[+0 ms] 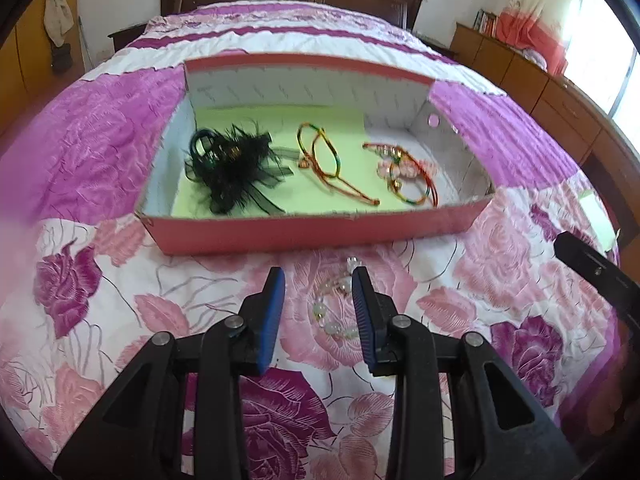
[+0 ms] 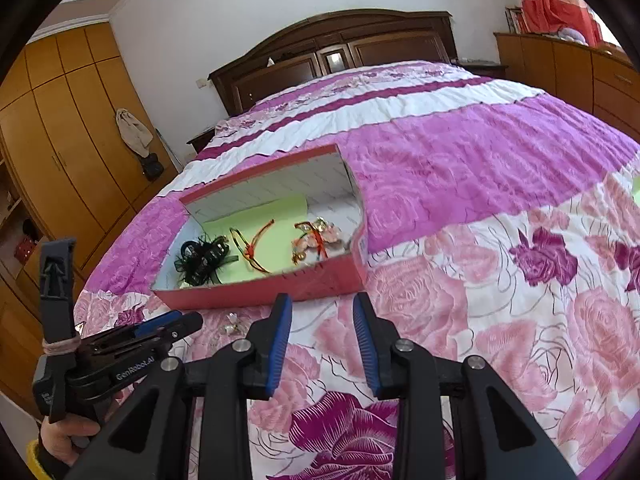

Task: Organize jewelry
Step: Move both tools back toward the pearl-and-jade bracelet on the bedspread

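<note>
A pink shallow box (image 1: 320, 236) (image 2: 312, 284) lies on the flowered bedspread. Inside are a black feathered hair clip (image 1: 230, 168) (image 2: 202, 260), a multicoloured cord bracelet (image 1: 328, 160) (image 2: 252, 248) and beaded cord bracelets (image 1: 404, 176) (image 2: 316, 236). A pale bead bracelet (image 1: 334, 312) lies on the bedspread in front of the box, between the fingers of my open left gripper (image 1: 318, 280); it also shows in the right wrist view (image 2: 234, 326). My right gripper (image 2: 322, 304) is open and empty just before the box's near wall. The left gripper (image 2: 160, 328) shows in the right view too.
The bed's dark wooden headboard (image 2: 340, 48) is at the far end. Wooden wardrobes (image 2: 60, 128) stand on the left and a low wooden cabinet (image 1: 532, 80) on the right by the window. A light green item (image 1: 596, 212) lies at the bed's right edge.
</note>
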Demonstrator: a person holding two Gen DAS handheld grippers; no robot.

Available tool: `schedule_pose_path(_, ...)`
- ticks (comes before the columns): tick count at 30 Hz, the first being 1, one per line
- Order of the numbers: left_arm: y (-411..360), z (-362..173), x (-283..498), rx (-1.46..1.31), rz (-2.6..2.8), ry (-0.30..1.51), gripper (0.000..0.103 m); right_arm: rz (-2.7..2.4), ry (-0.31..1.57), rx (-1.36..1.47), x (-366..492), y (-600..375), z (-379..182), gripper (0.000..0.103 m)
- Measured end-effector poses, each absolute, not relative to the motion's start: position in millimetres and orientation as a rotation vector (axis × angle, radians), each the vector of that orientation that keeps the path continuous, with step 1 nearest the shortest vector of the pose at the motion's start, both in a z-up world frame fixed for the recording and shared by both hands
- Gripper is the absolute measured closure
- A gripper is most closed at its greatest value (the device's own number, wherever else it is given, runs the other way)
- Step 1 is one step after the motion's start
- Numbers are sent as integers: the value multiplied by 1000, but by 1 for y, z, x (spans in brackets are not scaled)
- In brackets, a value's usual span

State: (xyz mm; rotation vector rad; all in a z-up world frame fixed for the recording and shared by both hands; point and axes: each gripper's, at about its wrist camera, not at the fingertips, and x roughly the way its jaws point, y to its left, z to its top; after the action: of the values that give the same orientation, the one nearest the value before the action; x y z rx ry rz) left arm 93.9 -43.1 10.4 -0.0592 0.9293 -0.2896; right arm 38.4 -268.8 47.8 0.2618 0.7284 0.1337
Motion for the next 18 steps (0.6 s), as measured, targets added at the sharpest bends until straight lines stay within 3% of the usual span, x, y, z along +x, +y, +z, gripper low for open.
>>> schedule_pose_path(18,-53,-23,102,-8,-243,997,77,130,776,314,40,-279,28,68)
